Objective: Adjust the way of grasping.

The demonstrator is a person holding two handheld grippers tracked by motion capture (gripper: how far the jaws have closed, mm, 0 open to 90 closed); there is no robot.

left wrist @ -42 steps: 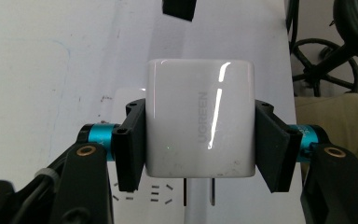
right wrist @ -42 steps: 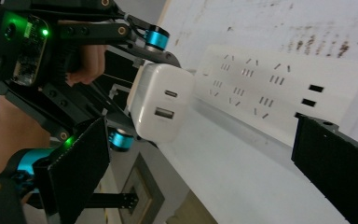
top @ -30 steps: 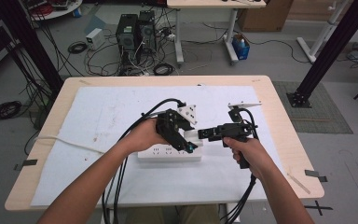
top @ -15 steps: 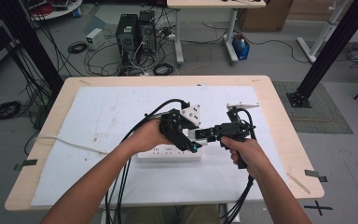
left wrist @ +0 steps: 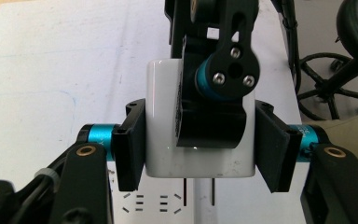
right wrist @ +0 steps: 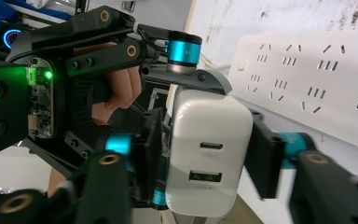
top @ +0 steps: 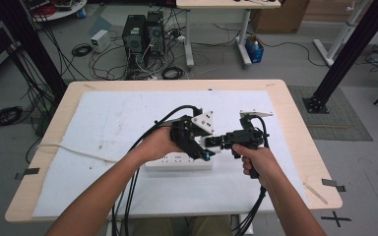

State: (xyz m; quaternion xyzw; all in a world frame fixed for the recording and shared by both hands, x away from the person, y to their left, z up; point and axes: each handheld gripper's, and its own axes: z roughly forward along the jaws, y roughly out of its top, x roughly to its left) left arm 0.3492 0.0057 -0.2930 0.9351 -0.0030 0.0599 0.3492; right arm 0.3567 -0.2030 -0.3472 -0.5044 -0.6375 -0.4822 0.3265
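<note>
A white USB charger (left wrist: 163,121) with two metal prongs (left wrist: 213,191) hangs just above a white power strip (top: 177,161). My left gripper (left wrist: 200,140) is shut on it, one pad on each side. My right gripper (right wrist: 209,158) is shut on the same charger (right wrist: 209,154), whose two USB ports face its camera. The two grips cross: a right jaw lies over the charger's face in the left gripper view, and a left jaw presses its top edge in the right gripper view. In the high view both grippers meet over the strip's right end, with the charger (top: 209,142) between them.
The power strip (right wrist: 307,79) lies on a white sheet (top: 108,123) that covers the wooden table (top: 305,128). Its white cord (top: 74,150) runs off to the left edge. Black cables (top: 128,196) trail from both grippers toward the near edge. A chair base (left wrist: 335,79) stands past the table.
My right gripper has moved left until it met the left gripper over the strip. The gap between them has gone and both now sit on the charger.
</note>
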